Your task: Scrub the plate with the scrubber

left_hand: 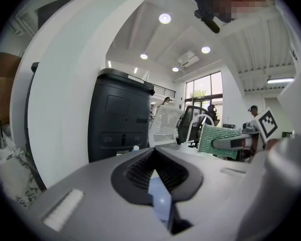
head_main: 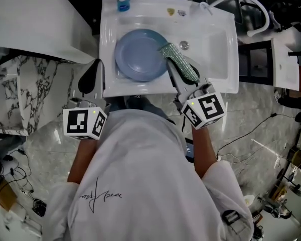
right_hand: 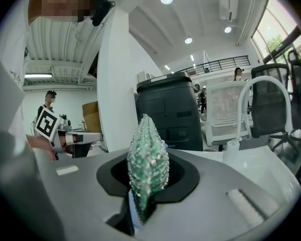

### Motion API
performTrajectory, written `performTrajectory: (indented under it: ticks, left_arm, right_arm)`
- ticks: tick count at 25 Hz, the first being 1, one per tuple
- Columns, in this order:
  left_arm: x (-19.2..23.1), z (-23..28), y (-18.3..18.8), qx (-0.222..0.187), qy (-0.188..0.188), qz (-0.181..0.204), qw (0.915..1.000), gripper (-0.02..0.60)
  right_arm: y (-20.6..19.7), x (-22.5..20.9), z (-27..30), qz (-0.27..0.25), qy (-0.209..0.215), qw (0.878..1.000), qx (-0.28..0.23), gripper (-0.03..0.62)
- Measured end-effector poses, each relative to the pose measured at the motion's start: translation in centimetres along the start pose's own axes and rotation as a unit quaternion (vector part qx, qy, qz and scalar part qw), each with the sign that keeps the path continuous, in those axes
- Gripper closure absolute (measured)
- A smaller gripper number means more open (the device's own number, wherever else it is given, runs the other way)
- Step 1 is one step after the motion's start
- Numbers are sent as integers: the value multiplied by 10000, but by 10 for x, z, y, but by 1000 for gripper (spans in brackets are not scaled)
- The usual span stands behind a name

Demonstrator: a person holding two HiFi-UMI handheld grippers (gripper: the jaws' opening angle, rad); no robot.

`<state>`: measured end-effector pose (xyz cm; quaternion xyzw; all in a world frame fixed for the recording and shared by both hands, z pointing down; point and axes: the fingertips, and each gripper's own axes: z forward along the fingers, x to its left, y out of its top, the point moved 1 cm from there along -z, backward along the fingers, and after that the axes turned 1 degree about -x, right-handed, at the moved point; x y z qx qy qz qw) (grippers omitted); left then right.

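So the blue plate (head_main: 139, 55) is lying flat in the left half of the white sink (head_main: 218, 64), taking up most of that side. The right gripper (right_hand: 146, 182) comes in over the sink's near rim with its tongs pinching the green scrubber (head_main: 179, 63). In the right gripper view the sparkly pad stands on edge right between the jaws. The scrubber's far end reaches the plate's right edge, about mid-sink, just this side of the drain (head_main: 184, 45). Can't tell if it's actually pressing on the plate. The left gripper (left_hand: 153, 149) is outside the sink, just beside its left rim, tongs pressed together with nothing in them. There's also a little blue-capped bottle (head_main: 123, 3) on the sink's back left corner
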<state>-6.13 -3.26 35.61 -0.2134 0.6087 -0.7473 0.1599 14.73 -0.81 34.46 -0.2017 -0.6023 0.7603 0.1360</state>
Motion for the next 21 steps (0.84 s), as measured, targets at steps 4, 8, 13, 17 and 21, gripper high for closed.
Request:
performTrajectory:
  ticks: [4, 8, 13, 17, 21]
  left_arm:
    - [-5, -2, -2, 40, -63, -43, 10000, 528]
    - [-6, -2, -3, 75, -79, -53, 9999, 529]
    - [-5, -5, -6, 111, -49, -16, 9999, 529]
    - [-6, -6, -9, 123, -54, -21, 9999, 528]
    - [-6, -5, -7, 124, -95, -7, 9999, 528]
  right_arm:
    - [3, 1, -1, -41, 28, 10000, -11, 530]
    - [6, 3, 0, -118, 71, 9999, 13, 530]
    - [2, 5, -1, -102, 78, 9999, 10, 530]
    - [2, 7, -3, -142, 68, 9999, 59, 530]
    - [3, 10, -3, -220, 66, 9997, 119, 530]
